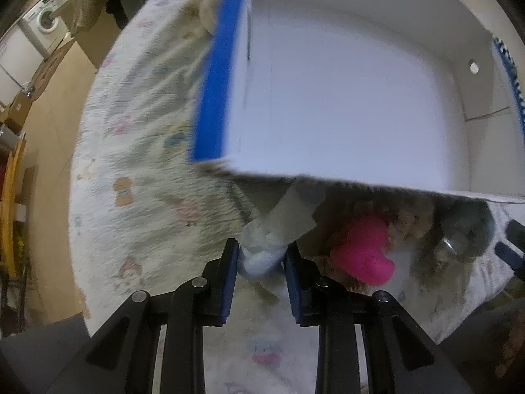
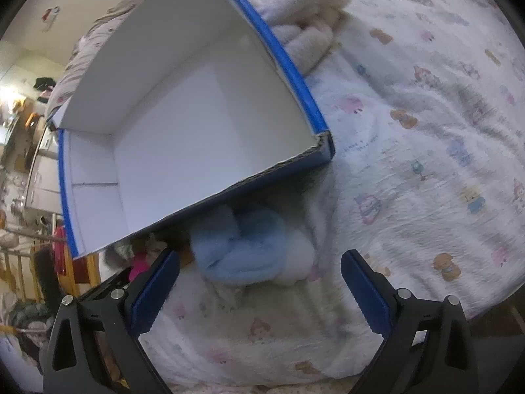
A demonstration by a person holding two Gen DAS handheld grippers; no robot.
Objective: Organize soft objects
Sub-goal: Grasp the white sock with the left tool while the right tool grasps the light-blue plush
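A white cardboard box with blue outer walls (image 1: 344,92) stands on a bed; it also shows in the right wrist view (image 2: 183,105), with nothing visible inside. My left gripper (image 1: 261,259) is shut on a pale blue-white soft toy (image 1: 262,256) just in front of the box's near wall. A brown plush with a pink heart (image 1: 364,249) lies to its right. My right gripper (image 2: 259,292) is open, with a light blue soft toy (image 2: 242,246) lying just beyond its fingers by the box's near corner.
A cream plush (image 2: 315,23) lies behind the box's right wall. The bed has a white quilt with small cartoon prints (image 2: 426,131). A washing machine (image 1: 42,19) and wooden floor are far left. Cluttered shelves (image 2: 19,164) show at left.
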